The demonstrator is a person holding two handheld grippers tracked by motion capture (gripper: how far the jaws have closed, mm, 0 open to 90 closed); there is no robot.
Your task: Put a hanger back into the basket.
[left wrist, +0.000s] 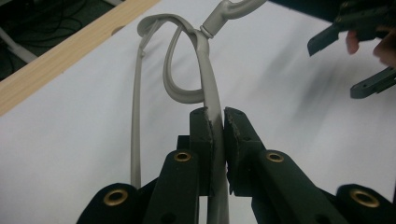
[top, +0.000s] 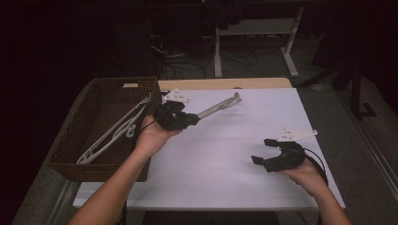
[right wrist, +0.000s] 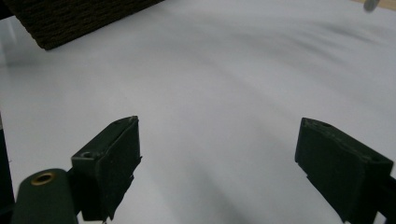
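grey hanger [left wrist: 208, 79] sits clamped between left hand-held gripper [left wrist: 218, 126] pads.

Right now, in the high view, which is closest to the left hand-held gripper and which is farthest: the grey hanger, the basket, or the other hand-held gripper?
1. The grey hanger: clamped in the left hand-held gripper, pointing up and right.
2. The basket: just to its left, with a white hanger inside.
3. The right hand-held gripper: far across the white table, open.
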